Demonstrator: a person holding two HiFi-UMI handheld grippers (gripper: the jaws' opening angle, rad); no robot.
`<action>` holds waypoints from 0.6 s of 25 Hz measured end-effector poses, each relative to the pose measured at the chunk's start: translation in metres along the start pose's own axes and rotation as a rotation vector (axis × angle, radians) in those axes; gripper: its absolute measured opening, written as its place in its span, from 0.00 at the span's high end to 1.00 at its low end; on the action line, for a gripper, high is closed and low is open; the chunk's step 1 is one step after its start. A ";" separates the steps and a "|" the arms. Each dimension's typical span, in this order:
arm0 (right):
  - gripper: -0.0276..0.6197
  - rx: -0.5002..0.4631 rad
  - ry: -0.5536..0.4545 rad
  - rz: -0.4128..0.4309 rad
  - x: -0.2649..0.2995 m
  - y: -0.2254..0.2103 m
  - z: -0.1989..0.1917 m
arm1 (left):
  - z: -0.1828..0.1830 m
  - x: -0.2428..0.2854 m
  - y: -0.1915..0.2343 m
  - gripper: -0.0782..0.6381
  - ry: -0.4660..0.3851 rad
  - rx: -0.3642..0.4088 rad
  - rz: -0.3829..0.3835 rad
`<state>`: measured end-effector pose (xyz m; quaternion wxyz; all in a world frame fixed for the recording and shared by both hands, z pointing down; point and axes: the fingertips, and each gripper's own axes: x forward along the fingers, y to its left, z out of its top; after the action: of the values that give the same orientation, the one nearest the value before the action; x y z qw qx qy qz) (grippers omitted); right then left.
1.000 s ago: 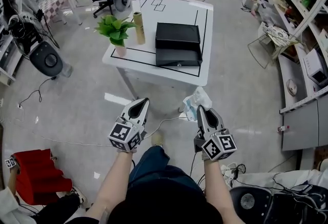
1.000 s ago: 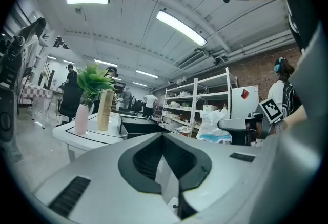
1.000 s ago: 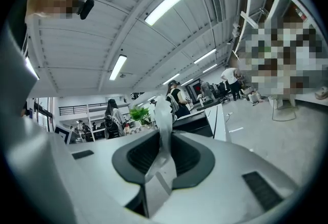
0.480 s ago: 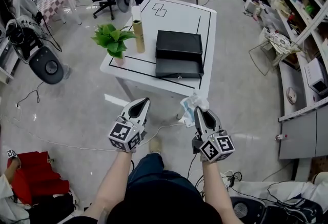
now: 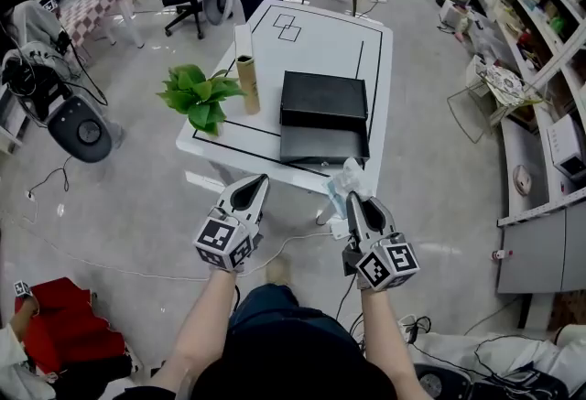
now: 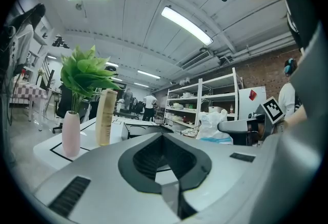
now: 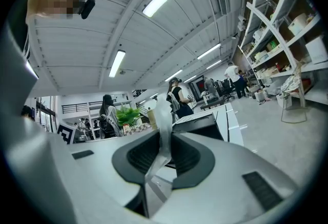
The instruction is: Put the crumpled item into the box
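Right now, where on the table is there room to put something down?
The far half of the table, beyond the black box and the tan tube, is mostly bare. A narrow strip between tube and box is free too. The near edge is crowded: plant, tube, box.

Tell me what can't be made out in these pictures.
- Box: open or shut; head view, too dark and small.
- Item: what it is made of; head view, too small, and the right gripper covers its lower end.
- Box's lower part: right gripper view, behind the jaws.
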<state>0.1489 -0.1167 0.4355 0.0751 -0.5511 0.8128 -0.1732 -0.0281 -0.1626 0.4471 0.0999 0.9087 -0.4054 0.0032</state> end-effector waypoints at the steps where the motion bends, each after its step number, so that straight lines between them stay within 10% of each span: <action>1: 0.86 0.000 -0.001 -0.002 0.006 -0.002 0.001 | 0.001 0.006 0.004 0.89 0.001 0.000 -0.003; 15: 0.86 -0.010 0.001 -0.037 0.081 -0.029 0.010 | 0.001 0.077 0.051 0.89 0.019 -0.007 -0.071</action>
<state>0.1467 -0.2027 0.4428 0.0690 -0.5663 0.8033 -0.1709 -0.0140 -0.2525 0.4621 0.1072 0.9221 -0.3718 0.0069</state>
